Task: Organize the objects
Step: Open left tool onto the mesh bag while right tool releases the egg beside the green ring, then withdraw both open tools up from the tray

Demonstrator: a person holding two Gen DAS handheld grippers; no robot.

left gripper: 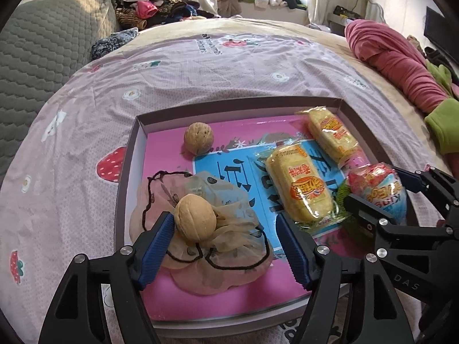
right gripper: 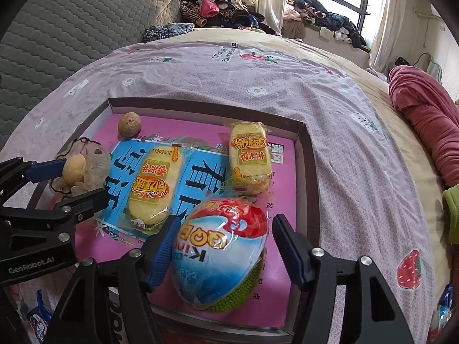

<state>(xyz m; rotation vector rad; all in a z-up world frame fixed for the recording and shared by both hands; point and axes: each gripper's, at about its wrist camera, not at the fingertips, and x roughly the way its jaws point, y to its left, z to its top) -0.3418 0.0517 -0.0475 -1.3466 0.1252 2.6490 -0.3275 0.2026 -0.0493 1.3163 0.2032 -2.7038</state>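
A shallow box [left gripper: 238, 106] [right gripper: 206, 109] with a pink and blue printed floor lies on the bed. My left gripper [left gripper: 223, 220] [right gripper: 84, 177] stands open around a walnut [left gripper: 195, 220] [right gripper: 74, 170] resting on a beige gauze pouch [left gripper: 229, 246]. Its left pad is at the nut and its right pad is well clear. My right gripper [right gripper: 226, 220] [left gripper: 375, 185] is open around a wrapped egg-shaped sweet [right gripper: 218, 252] [left gripper: 378, 189] lying on a green knitted piece [right gripper: 238, 295], with a gap at the right pad. A second walnut [left gripper: 198, 138] [right gripper: 129, 124] and two yellow rice-cracker packs [left gripper: 301, 186] [left gripper: 332, 134] also lie in the box.
The box sits on a pale pink flowered sheet [left gripper: 200, 71]. A rolled pink blanket [left gripper: 396, 63] and green cloth [left gripper: 444, 123] lie to the right, a grey quilted cushion [left gripper: 43, 51] to the left, and piled clothes [left gripper: 155, 8] at the back. Blue packets [right gripper: 40, 318] lie on the bed near me.
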